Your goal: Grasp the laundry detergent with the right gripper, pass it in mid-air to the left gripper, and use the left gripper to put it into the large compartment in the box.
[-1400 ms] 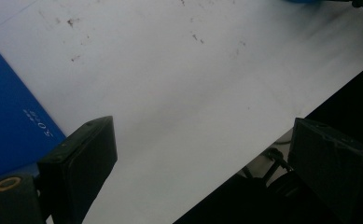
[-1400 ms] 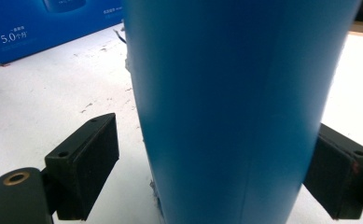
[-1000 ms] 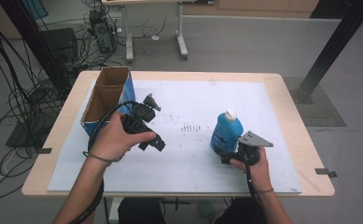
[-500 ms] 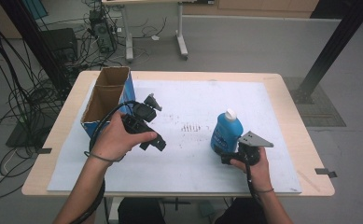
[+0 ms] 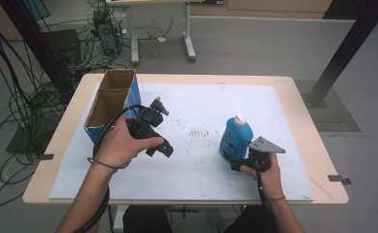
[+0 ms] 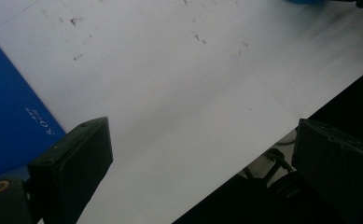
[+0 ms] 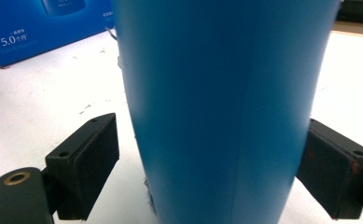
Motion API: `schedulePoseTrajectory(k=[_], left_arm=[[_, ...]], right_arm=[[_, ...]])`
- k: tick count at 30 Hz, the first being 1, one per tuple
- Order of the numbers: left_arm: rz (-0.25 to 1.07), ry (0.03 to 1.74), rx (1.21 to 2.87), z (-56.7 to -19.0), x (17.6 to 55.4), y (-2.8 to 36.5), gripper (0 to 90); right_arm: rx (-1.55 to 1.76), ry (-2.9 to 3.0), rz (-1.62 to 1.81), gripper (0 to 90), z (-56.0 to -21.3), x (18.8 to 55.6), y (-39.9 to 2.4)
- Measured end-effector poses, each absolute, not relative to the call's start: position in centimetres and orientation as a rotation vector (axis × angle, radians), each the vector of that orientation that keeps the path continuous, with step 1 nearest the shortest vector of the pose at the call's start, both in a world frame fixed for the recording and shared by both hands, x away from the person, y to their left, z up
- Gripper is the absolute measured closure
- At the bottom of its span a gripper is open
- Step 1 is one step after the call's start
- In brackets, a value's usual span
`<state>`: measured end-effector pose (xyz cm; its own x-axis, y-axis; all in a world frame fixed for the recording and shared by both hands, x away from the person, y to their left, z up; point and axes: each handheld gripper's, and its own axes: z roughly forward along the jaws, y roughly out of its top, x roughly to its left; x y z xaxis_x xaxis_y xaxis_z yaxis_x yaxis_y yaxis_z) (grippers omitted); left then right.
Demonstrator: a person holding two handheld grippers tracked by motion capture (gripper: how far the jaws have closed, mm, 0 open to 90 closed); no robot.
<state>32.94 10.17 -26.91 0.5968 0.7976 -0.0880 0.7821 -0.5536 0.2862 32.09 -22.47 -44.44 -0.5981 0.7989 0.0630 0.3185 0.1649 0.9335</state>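
A blue bottle [image 5: 235, 137] with a white cap stands upright on the white mat [image 5: 201, 170], right of the middle. My right gripper [image 5: 236, 159] sits at its near side, low down. In the right gripper view the bottle [image 7: 226, 93] stands between the jaws of the right gripper [image 7: 212, 128]. The left jaw is a small gap off it and the right jaw is at its edge, so the gripper is open around it. My left gripper [image 5: 157, 130] is held above the mat near the blue box [image 5: 110, 104]. In its own view the left gripper [image 6: 202, 135] is wide open and holds nothing.
The open cardboard box with blue sides [image 7: 39, 23] stands at the mat's left, its blue wall [image 6: 6, 116] close beside my left gripper. Faint dark marks [image 5: 198, 132] dot the mat's middle. The wooden table [image 5: 317, 145] borders the mat. Cables lie on the floor at the left.
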Motion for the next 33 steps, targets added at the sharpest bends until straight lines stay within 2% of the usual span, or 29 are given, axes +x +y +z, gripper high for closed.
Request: schedulePoseTrajectory(k=[33], left_arm=[[0.079,1.284,2.532,-26.75,32.99,9.80,5.8]], right_arm=[[1.055,2.002,1.427,12.1,-44.32,32.12,-22.64]])
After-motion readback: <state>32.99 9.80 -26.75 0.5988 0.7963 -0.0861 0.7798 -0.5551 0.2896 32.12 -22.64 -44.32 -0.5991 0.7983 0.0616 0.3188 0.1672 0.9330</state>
